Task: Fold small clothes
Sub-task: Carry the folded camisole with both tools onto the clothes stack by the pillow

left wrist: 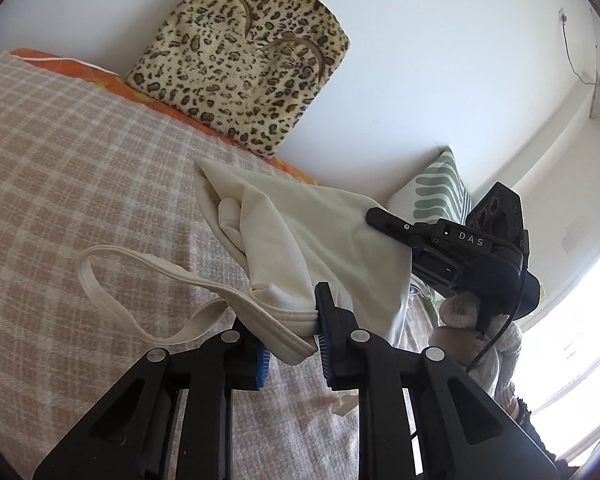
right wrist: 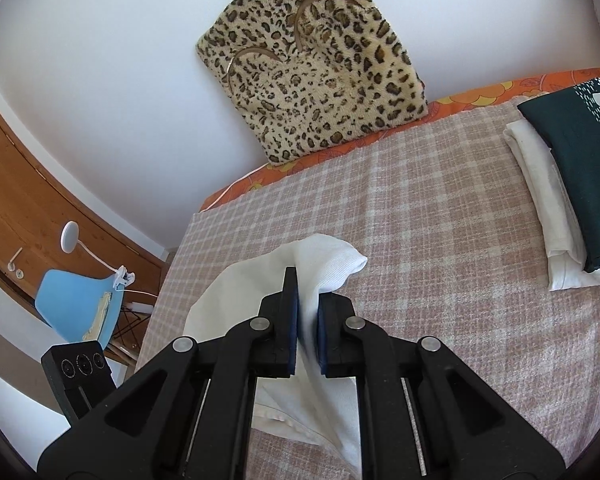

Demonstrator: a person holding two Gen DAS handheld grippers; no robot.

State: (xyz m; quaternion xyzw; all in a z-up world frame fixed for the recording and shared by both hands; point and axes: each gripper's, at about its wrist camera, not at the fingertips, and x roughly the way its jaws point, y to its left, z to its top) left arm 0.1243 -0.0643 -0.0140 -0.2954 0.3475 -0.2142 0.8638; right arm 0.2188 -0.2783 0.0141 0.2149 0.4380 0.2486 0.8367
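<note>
A cream sleeveless top (left wrist: pixel 300 236) hangs in the air above the checked bed cover (left wrist: pixel 80 168), stretched between both grippers. My left gripper (left wrist: pixel 290 340) is shut on its ribbed hem edge, and one shoulder strap (left wrist: pixel 112 280) droops in a loop to the left. In the left wrist view my right gripper (left wrist: pixel 384 218) pinches the far side of the cloth. In the right wrist view my right gripper (right wrist: pixel 307 320) is shut on the same top (right wrist: pixel 324 264), whose white fabric bunches up between the pads and trails down below them.
A leopard-print cushion (left wrist: pixel 240 64) leans on the white wall at the bed's far edge. Folded clothes, white (right wrist: pixel 548 208) under dark green (right wrist: pixel 580 160), lie at the right of the bed. A green-patterned pillow (left wrist: pixel 440 188), a blue chair (right wrist: pixel 76 304) and a wooden door (right wrist: pixel 28 200) stand beside the bed.
</note>
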